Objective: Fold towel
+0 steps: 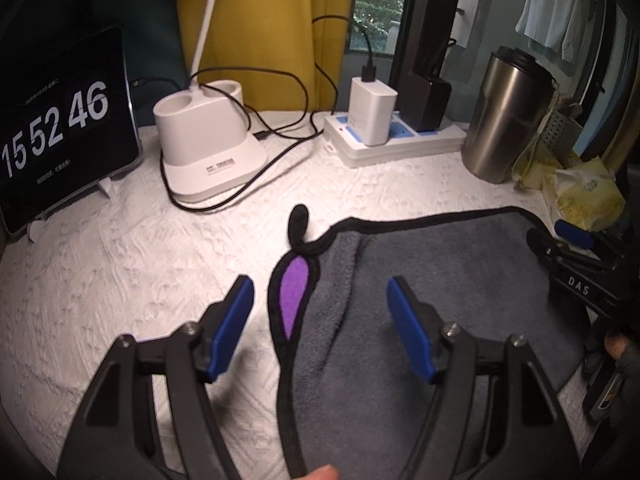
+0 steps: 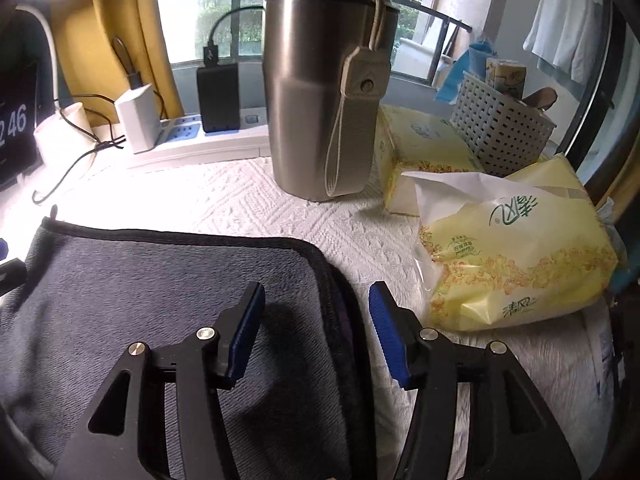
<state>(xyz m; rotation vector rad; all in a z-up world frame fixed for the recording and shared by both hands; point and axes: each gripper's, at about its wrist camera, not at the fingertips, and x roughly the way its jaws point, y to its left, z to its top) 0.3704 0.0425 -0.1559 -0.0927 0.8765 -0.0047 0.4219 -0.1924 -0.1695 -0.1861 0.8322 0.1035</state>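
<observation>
1. Left wrist view: we see the left hand-held gripper (image 1: pixel 320 316) spread wide and holding nothing, poised over the left edge of the towel (image 1: pixel 440 292).
2. The towel lies on the white textured tabletop (image 1: pixel 140 264), grey with a black piped border; a purple patch (image 1: pixel 294 296) and a small black loop (image 1: pixel 299 220) sit at its far left corner.
3. In the right wrist view, the right hand-held gripper (image 2: pixel 316 330) is likewise wide open and empty, straddling the towel's right edge, where stacked layers suggest a fold is already made.
4. We judge the towel soft, limp, light and plush, not slippery; it will drape and sag once lifted.
5. We advise gripping the piped border near the corners, one hand-held gripper per side.
6. The steel tumbler (image 2: pixel 320 92) and tissue pack (image 2: pixel 516 256) stand beside the towel's far and right edges; keep the cloth low.
</observation>
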